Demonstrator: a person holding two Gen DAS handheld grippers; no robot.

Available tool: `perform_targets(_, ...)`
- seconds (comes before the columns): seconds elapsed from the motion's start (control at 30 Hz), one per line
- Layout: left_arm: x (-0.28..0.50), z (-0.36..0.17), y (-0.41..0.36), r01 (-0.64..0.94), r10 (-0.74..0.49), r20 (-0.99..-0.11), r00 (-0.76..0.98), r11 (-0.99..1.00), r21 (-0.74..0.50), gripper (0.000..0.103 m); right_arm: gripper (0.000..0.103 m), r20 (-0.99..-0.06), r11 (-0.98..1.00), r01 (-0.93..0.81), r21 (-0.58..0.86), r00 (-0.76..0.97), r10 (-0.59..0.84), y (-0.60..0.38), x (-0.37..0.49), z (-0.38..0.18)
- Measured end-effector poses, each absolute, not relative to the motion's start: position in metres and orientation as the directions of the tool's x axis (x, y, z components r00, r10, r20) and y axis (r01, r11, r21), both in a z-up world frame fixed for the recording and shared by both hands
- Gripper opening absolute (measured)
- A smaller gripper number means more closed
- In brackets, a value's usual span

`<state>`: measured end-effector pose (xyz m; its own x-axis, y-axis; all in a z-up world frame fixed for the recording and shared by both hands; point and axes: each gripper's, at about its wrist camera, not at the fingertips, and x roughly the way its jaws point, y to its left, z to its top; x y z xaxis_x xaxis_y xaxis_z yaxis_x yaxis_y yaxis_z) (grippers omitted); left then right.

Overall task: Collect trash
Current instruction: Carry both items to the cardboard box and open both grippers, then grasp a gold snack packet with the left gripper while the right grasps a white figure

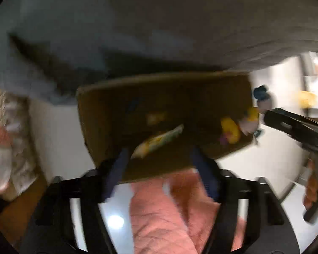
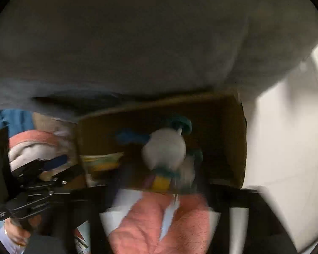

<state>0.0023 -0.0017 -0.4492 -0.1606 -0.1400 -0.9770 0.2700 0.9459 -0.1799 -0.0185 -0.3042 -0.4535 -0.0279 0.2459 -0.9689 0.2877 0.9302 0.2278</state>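
Observation:
Both views are motion-blurred. A brown cardboard box (image 1: 108,110) stands on the white floor against a grey sofa; it also shows in the right wrist view (image 2: 229,122). Inside it lie a yellow-green wrapper (image 1: 159,140) and yellow trash (image 1: 230,132). My left gripper (image 1: 159,165) is open and empty above the box's near edge. My right gripper (image 2: 161,169) holds a crumpled white tissue bundle with teal and yellow bits (image 2: 165,150) over the box; it enters the left wrist view from the right (image 1: 262,111) with the bundle (image 1: 249,124) at the box's right rim.
A grey sofa (image 1: 159,31) fills the top of both views. A pink towel (image 1: 159,211) lies below the grippers, also in the right wrist view (image 2: 154,222). A quilted cushion (image 1: 2,101) is at left. The left gripper's body (image 2: 31,182) shows at left.

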Motion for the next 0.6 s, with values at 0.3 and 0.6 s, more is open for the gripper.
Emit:
perform_targets(0.3,0.0,-0.462,0.013,0.224,-0.09,-0.975,-0.201,0.965,-0.135,0.075,0.081,-0.96,0.895,0.356,0.267,0.015,0.281,-0.315,-0.032,-0.425)
perform_targets(0.6,-0.025,-0.285,0.007,0.321,-0.179,-0.981,0.07,0.935,-0.147,0.083,0.089,-0.913,0.865,0.306,0.398,0.224,0.341,-0.32,-0.039,-0.272)
